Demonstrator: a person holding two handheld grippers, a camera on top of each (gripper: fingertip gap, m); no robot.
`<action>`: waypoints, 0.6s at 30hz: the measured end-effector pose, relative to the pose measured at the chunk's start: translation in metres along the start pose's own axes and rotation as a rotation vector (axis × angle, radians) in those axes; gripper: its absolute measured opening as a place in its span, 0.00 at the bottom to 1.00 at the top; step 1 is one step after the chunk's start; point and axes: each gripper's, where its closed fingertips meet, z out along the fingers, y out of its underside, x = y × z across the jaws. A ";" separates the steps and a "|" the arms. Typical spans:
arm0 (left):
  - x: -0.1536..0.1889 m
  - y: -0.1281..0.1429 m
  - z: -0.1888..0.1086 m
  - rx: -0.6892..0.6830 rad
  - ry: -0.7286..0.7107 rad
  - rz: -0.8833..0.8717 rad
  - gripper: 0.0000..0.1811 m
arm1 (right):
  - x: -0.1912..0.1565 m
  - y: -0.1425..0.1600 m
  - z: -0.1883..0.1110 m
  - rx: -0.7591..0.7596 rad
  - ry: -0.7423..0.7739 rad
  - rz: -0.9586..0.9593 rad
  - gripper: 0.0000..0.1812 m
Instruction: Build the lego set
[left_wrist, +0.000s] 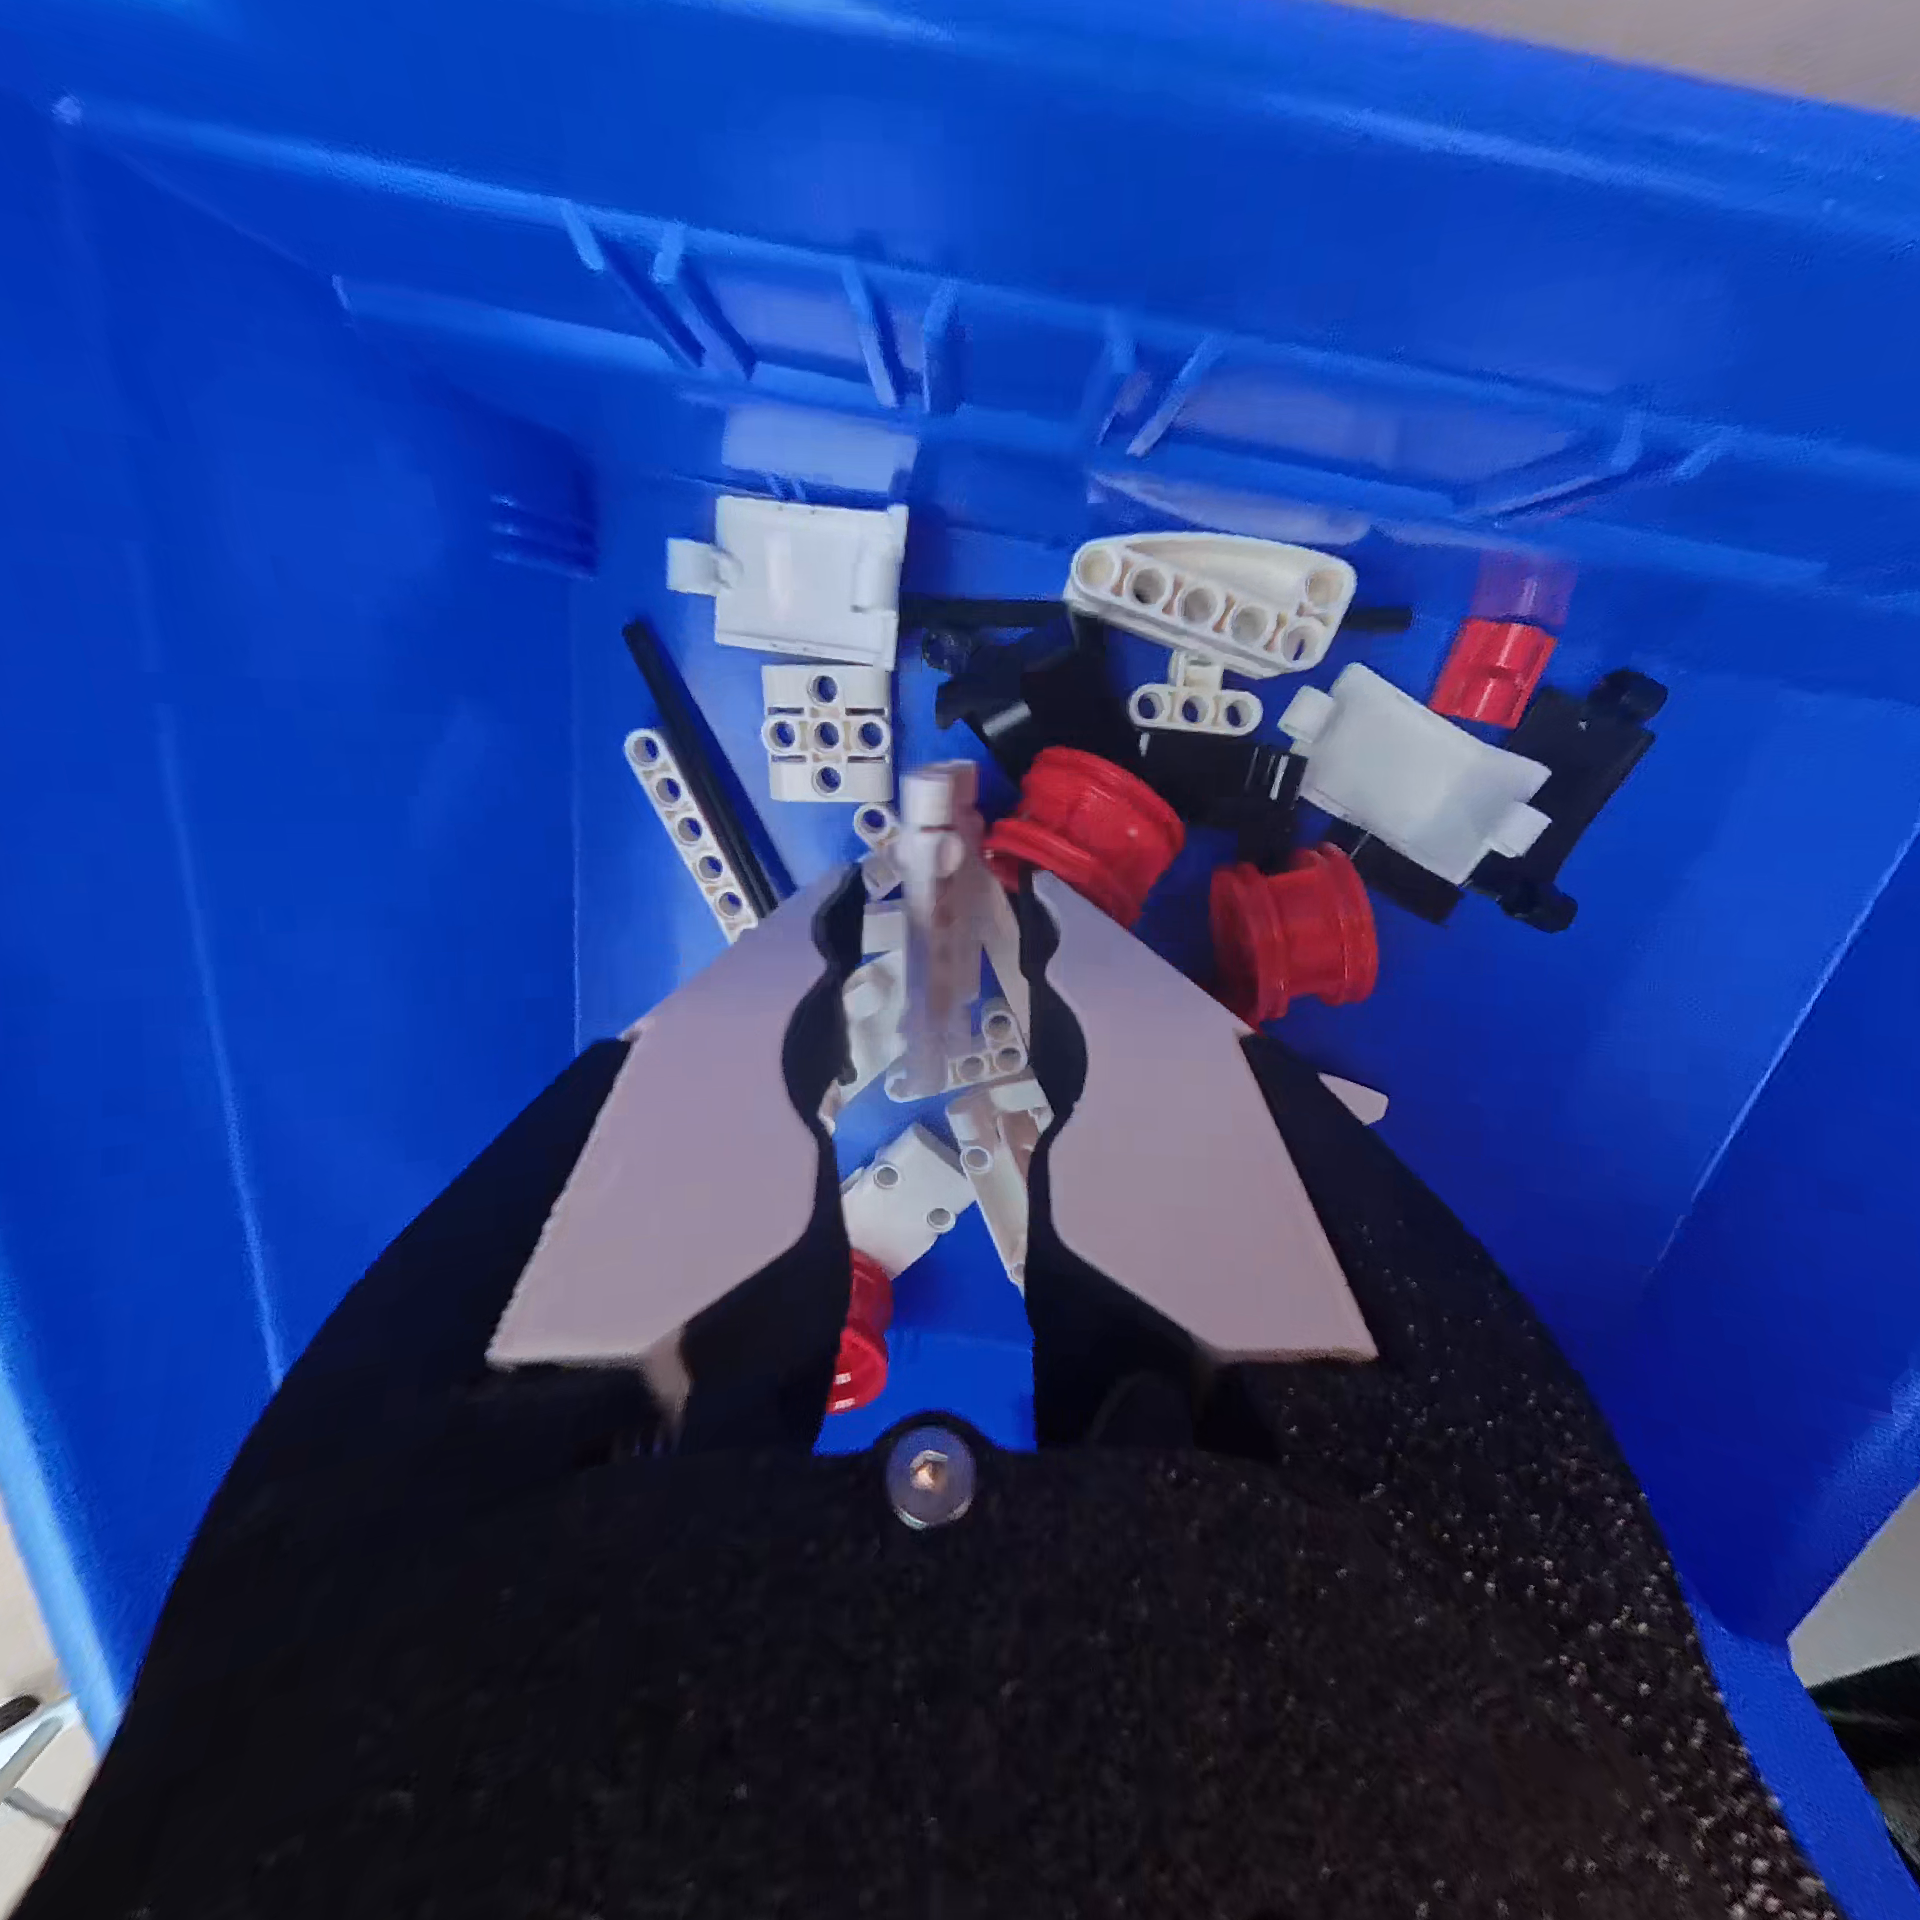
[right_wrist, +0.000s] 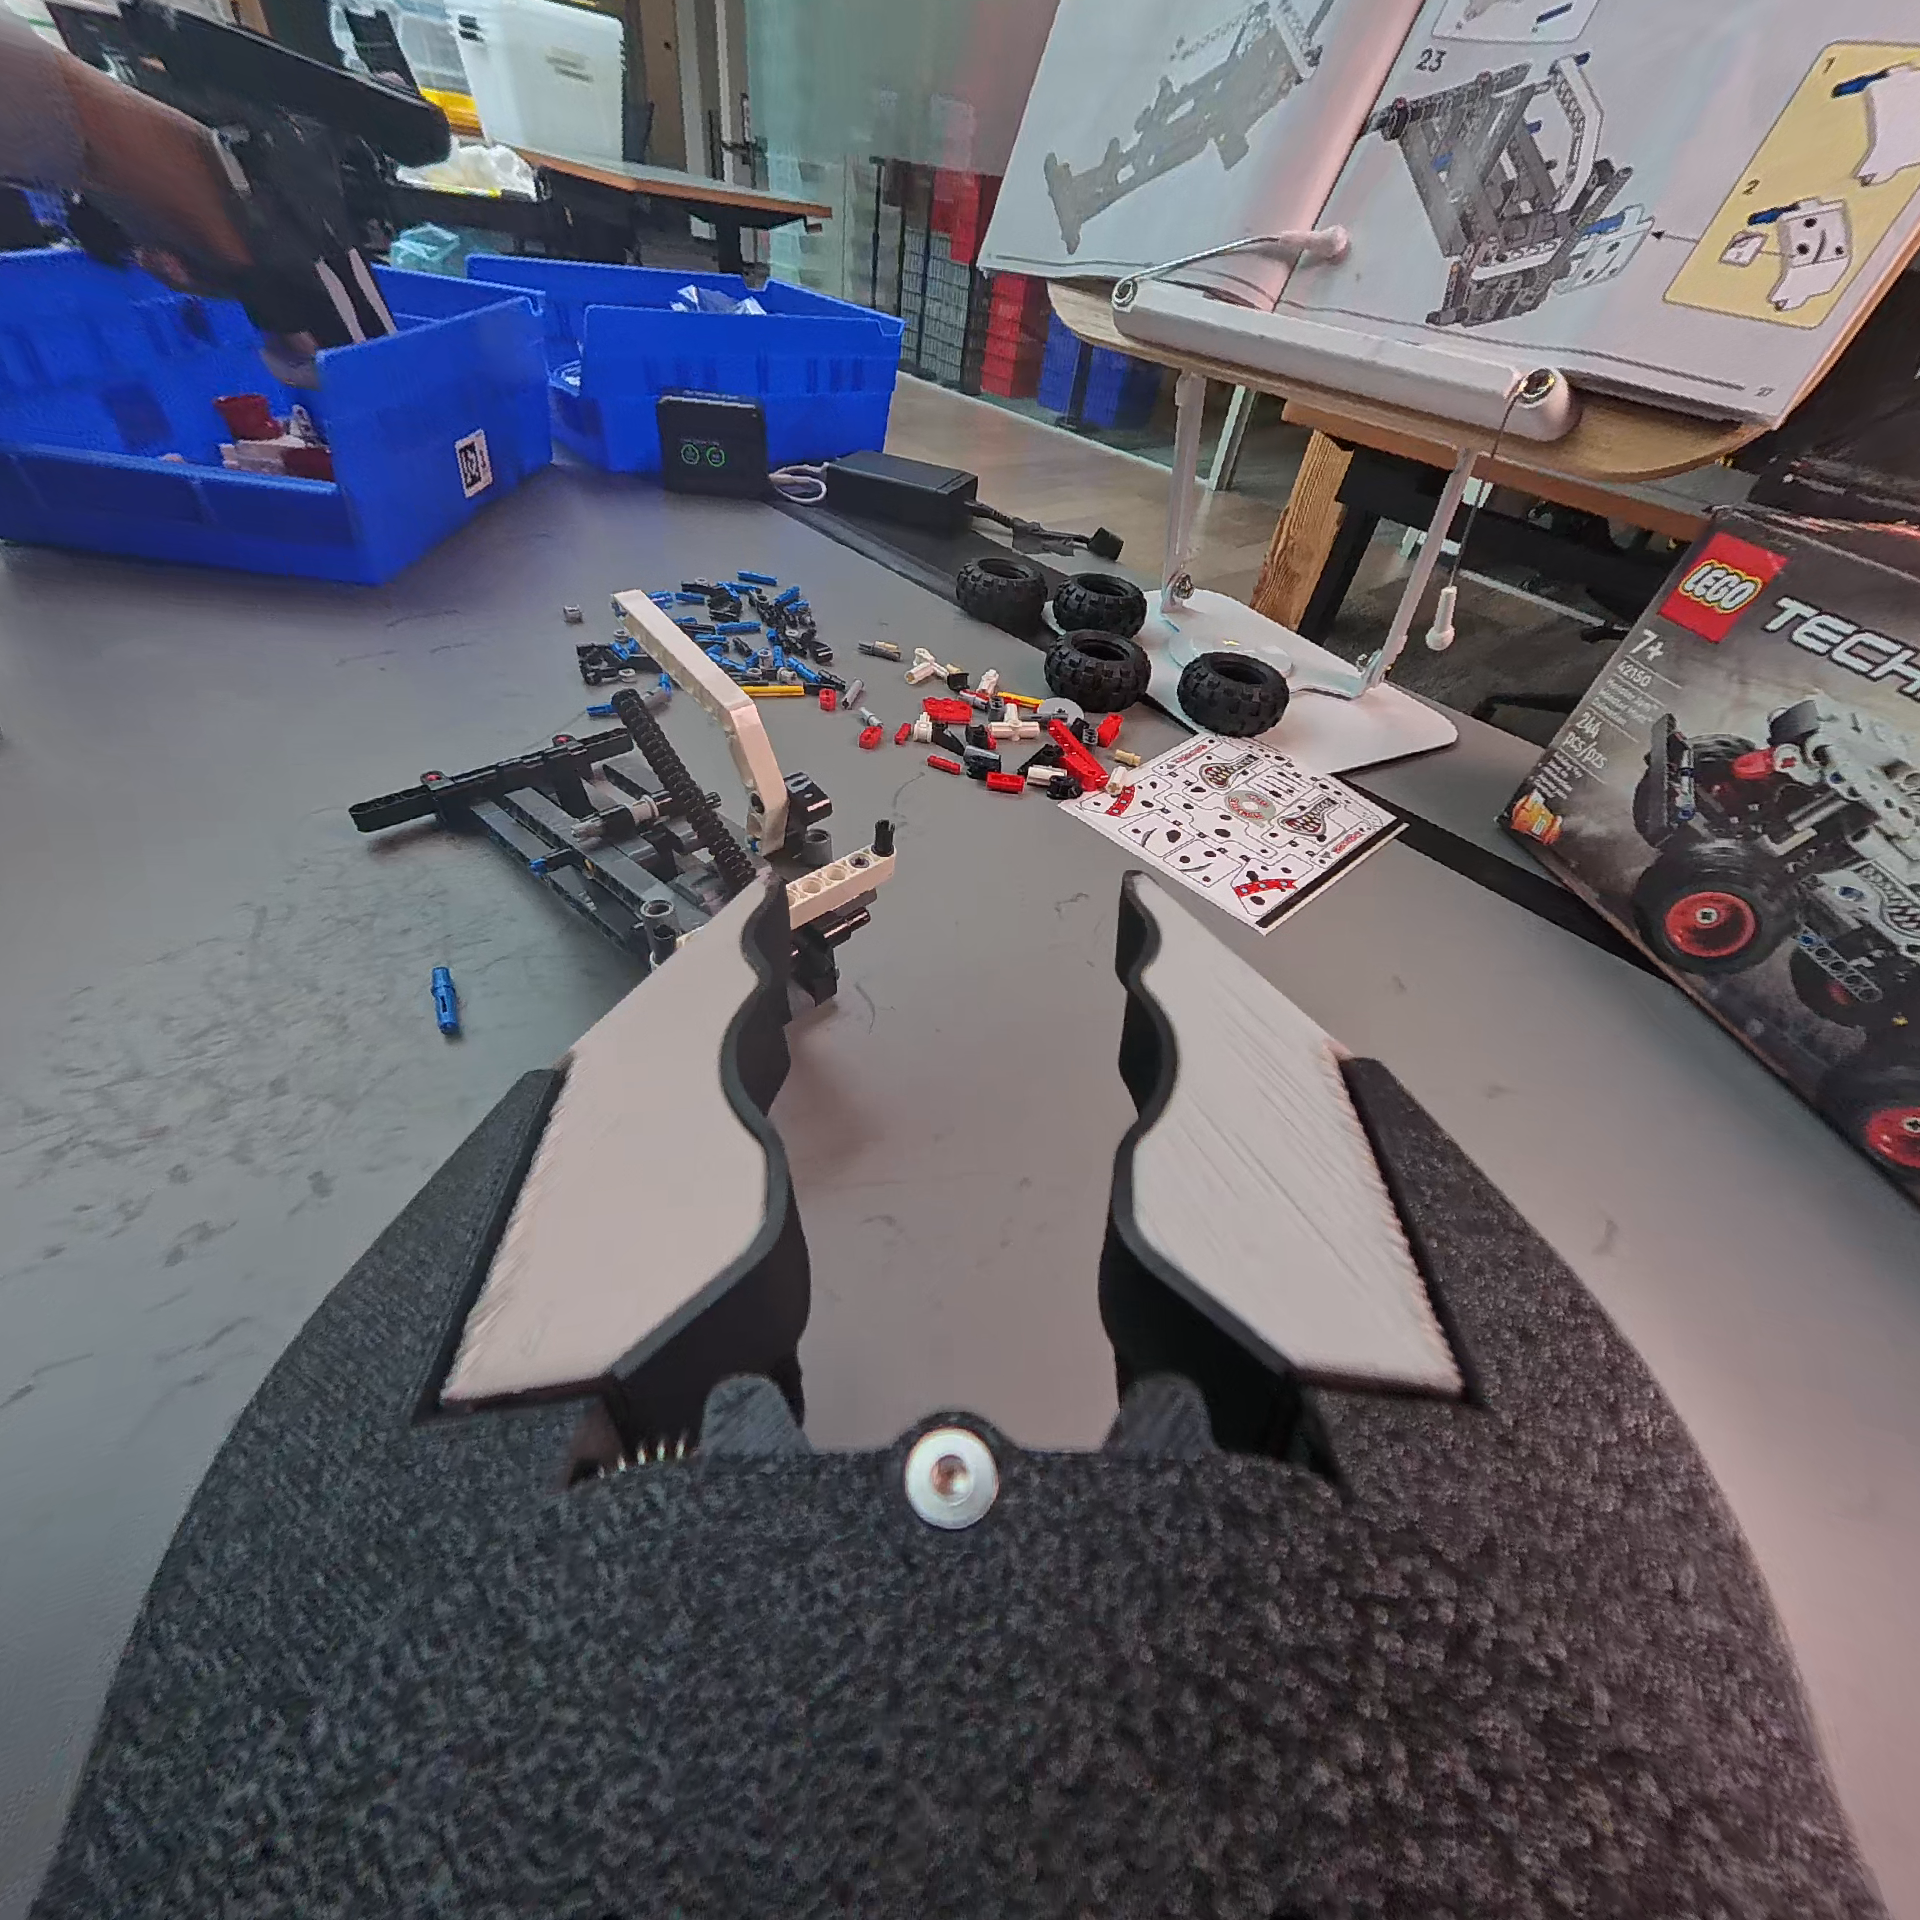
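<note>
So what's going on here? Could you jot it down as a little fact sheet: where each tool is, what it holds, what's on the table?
left tool: inside the blue bin, closed on a pale white piece
bin contents: white panels, black parts, red wheel hubs
right tool: open, empty, low over the grey table
half-built frame: on the table, just ahead of the right tool
loose parts: scattered behind the frame
black tyres: four, by the stand
instruction booklet: open on the stand
sticker sheet: flat on the table
</note>
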 end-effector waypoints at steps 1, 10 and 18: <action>0.002 0.000 0.000 -0.006 0.016 0.002 0.10 | 0.000 0.002 0.001 -0.005 0.000 -0.002 0.34; 0.035 0.077 -0.037 -0.455 0.120 0.056 0.09 | -0.004 0.012 0.007 -0.042 -0.028 -0.010 0.30; 0.091 -0.007 -0.033 -0.032 0.092 0.285 0.14 | -0.007 0.016 0.010 -0.060 -0.035 -0.027 0.30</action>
